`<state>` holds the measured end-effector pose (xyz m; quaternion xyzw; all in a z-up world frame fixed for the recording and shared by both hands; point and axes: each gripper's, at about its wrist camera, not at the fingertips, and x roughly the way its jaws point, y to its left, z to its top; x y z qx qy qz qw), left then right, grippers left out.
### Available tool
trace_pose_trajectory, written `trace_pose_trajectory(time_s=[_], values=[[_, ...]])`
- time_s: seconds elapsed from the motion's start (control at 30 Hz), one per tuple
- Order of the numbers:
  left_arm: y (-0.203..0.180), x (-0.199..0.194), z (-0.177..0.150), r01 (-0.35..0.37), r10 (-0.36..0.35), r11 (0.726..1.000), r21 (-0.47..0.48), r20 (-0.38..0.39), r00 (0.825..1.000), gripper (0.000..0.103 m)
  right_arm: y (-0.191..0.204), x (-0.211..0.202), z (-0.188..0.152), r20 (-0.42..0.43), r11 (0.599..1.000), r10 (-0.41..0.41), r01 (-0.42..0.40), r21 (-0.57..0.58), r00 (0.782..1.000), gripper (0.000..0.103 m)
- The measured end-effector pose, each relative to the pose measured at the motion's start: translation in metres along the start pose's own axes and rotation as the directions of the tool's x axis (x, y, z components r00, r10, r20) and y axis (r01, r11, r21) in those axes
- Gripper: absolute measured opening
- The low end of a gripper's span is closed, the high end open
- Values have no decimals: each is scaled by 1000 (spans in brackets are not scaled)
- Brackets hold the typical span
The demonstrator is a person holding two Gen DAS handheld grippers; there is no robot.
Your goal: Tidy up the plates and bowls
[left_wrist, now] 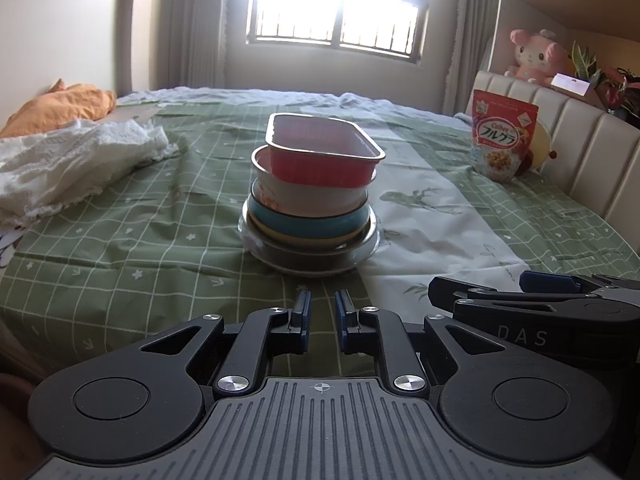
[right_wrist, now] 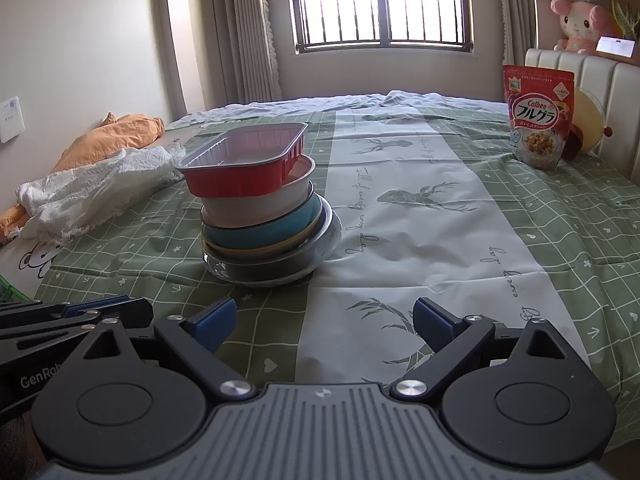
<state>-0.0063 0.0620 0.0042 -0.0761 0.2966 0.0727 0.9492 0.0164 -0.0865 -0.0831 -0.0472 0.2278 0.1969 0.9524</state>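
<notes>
Seemingly finished, the dishes sit in one stack (left_wrist: pixel 310 200) on the bed (left_wrist: pixel 120 248), left gripper (left_wrist: pixel 322 312) nearly closed and empty, right gripper (right_wrist: pixel 324 320) wide and empty

Daylight from barred rear window (left_wrist: pixel 336 4), blown-out glare in left wrist view, green checked bedsheet (right_wrist: pixel 440 208) softly backlit, strong fisheye bending at edges, sharp focus

Home bedroom, bed (right_wrist: pixel 440 216) with green checked sheet, padded headboard (right_wrist: pixel 592 92), curtained window (right_wrist: pixel 382 8), plush toy (right_wrist: pixel 580 20)
</notes>
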Motion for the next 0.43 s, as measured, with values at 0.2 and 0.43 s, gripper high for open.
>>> trace_pose_trajectory(time_s=[0.2, 0.43], values=[[0, 1, -1, -3, 3, 1000, -5, -1, 1000, 16, -2, 2, -1, -2, 1000, 0, 0, 2, 1000, 96], [0, 1, 0, -13, 13, 1000, -11, 6, 1000, 16, -5, 2, -1, 1, 1000, 0, 0, 8, 1000, 95]])
